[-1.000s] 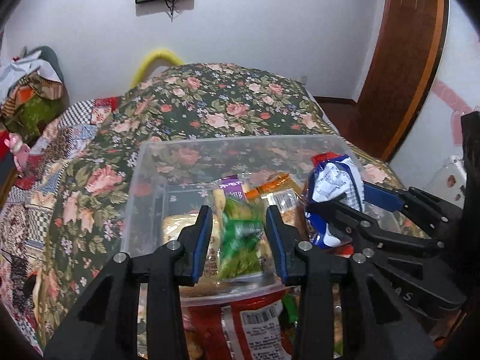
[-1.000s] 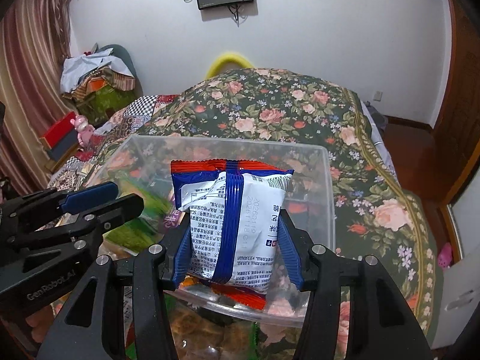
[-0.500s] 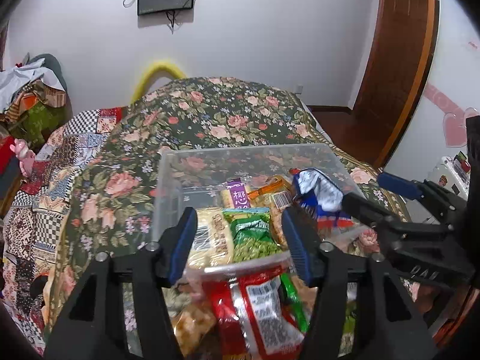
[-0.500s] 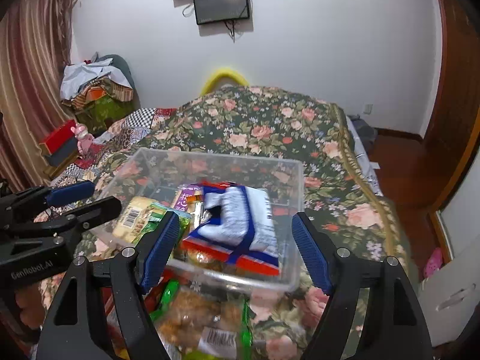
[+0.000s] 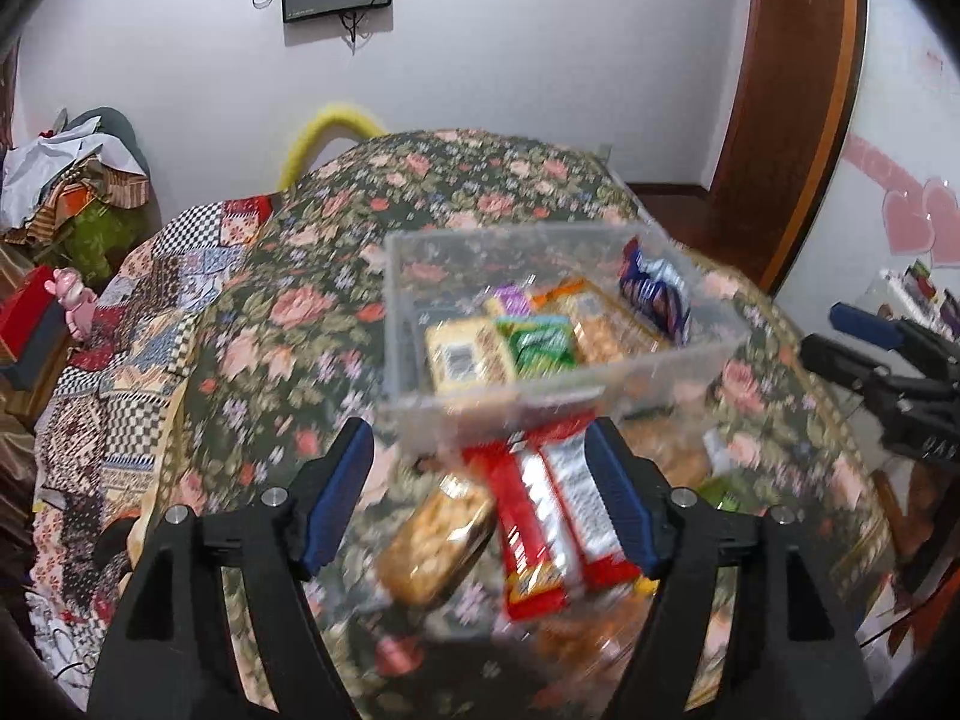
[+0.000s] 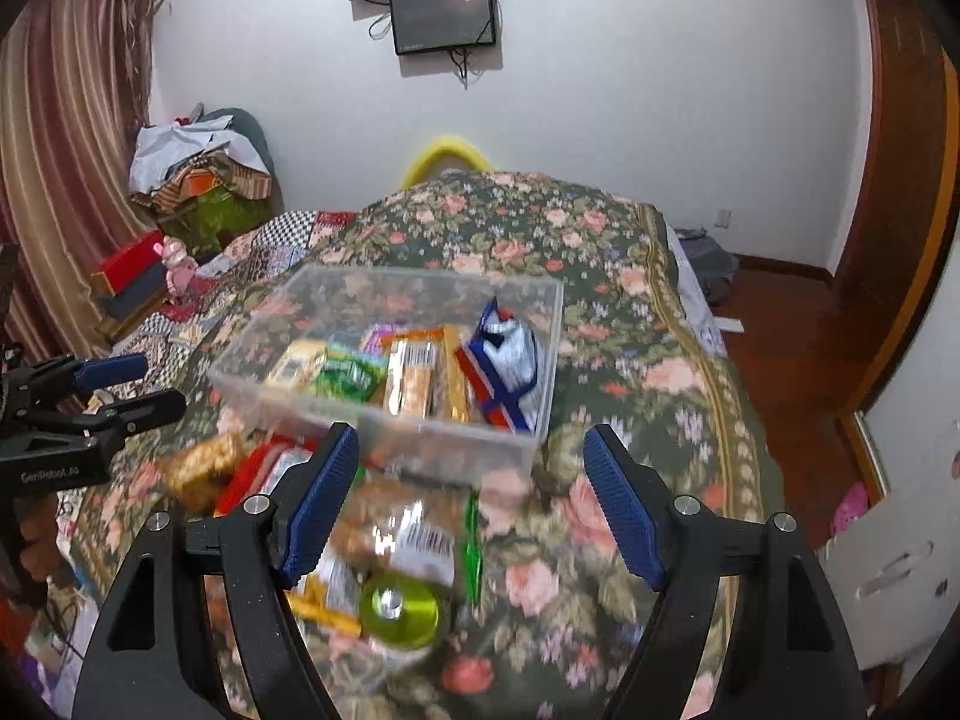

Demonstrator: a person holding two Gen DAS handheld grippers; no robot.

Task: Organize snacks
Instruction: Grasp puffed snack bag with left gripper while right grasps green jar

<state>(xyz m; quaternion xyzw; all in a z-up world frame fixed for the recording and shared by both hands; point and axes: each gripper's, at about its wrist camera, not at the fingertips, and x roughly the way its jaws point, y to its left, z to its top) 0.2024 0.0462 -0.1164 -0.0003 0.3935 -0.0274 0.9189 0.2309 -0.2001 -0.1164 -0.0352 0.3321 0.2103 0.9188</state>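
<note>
On the floral bedspread (image 6: 630, 372) sits our clear plastic bin (image 6: 384, 420), blue-and-white snack packet (image 6: 510, 360) leaning on its right wall. We hold both the left hand-held gripper (image 5: 480, 498) and right hand-held gripper (image 6: 471, 504) spread apart, empty, above loose red-wrapped snack bars (image 5: 540, 528), probably choosing next.

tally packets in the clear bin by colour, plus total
Yellow packet: 1
Green packet: 1
Purple packet: 1
Orange packet: 1 (blur may hide a second)
Blue-white packet: 1
Total: 5 in the clear bin
</note>
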